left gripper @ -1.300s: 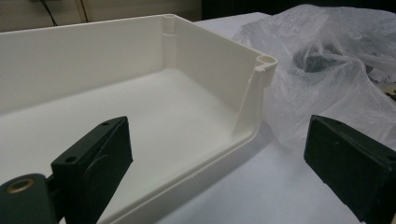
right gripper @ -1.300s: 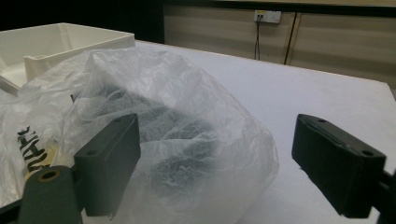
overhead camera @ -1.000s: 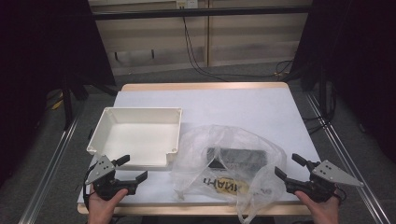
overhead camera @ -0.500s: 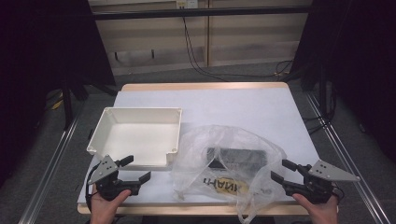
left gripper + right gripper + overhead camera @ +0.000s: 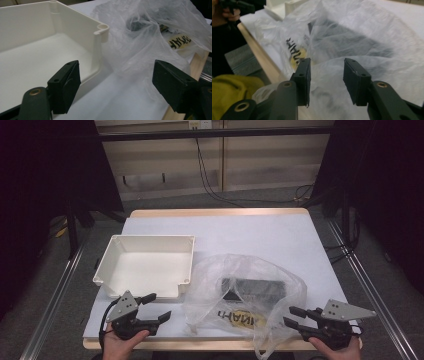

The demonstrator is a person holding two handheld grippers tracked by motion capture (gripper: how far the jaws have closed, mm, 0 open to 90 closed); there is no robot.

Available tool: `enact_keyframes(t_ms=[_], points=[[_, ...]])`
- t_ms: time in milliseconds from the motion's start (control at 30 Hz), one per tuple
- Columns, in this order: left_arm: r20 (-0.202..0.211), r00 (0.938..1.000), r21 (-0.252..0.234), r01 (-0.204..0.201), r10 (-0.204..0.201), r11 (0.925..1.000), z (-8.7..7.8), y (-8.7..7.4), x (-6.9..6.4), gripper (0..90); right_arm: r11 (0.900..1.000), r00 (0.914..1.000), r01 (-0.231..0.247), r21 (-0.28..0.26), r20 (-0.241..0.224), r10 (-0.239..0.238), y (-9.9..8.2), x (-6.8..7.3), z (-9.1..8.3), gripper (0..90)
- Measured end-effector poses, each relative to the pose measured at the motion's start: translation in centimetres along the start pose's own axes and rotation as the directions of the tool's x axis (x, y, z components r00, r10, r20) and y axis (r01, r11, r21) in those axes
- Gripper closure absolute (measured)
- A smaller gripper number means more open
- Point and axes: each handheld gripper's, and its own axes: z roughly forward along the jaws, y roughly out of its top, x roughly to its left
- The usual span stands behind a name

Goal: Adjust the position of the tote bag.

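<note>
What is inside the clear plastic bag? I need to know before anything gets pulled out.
Through the plastic bag a dark, flat, oblong thing shows. The crumpled film blurs it, so what it is cannot be told. Anything beneath it is covered.

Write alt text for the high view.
A crumpled clear plastic bag holding a dark object lies on a white table beside an empty white tray. Two hand-held grippers, left gripper and right gripper, point at the bag, fingers apart.

Dim room, white-topped table (image 5: 260,232) with wood edging.
Behind the table: pale panelled wall (image 5: 250,160), black cables (image 5: 210,175) hanging down it onto grey floor (image 5: 210,202). Metal rails (image 5: 372,292) flank the table; dark curtains (image 5: 45,180) on both sides of it.
</note>
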Motion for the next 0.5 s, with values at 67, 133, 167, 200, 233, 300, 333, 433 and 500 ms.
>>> enact_keyframes(t_ms=[67,133,167,200,233,300,333,433,500], points=[[0.041,0.9991,0.015,-0.015,0.014,0.9998,0.3,0.1,-0.8,26.4,0.9995,0.9996,0.012,0.029,-0.025,-0.011,-0.1,0.5,0.3,62.2],[0.058,0.9979,0.033,-0.032,0.030,0.9990,0.6,0.2,-1.3,28.5,0.9983,0.9982,0.027,0.052,-0.056,-0.024,-0.2,1.1,0.7,65.0],[0.058,0.9979,0.033,-0.032,0.030,0.9990,0.6,0.2,-1.3,29.0,0.9975,0.9972,0.032,0.064,-0.069,-0.028,-0.3,1.5,0.9,65.4],[0.065,0.9973,0.041,-0.037,0.035,0.9985,0.7,0.2,-1.4,29.0,0.9975,0.9972,0.032,0.064,-0.069,-0.028,-0.3,1.5,0.9,65.4],[0.070,0.9973,0.043,-0.028,0.025,0.9987,0.8,0.2,-1.6,29.1,0.9966,0.9959,0.037,0.073,-0.085,-0.031,-0.3,1.8,1.2,65.9],[0.089,0.9960,0.055,-0.014,0.009,0.9984,0.9,0.3,-1.9,29.3,0.9931,0.9914,0.058,0.102,-0.123,-0.045,-0.4,2.6,2.1,68.2],[0.093,0.9957,0.051,-0.010,0.005,0.9986,0.9,0.3,-1.9,30.2,0.9919,0.9889,0.065,0.109,-0.140,-0.049,-0.4,2.8,2.3,69.0],[0.101,0.9949,0.056,-0.010,0.005,0.9984,0.8,0.4,-2.2,33.4,0.9887,0.9851,0.077,0.129,-0.163,-0.056,-0.4,3.2,2.7,69.7],[0.129,0.9916,0.062,-0.021,0.013,0.9979,0.9,0.3,-2.7,36.0,0.9847,0.9807,0.083,0.153,-0.188,-0.053,-0.6,3.9,2.9,70.9]])
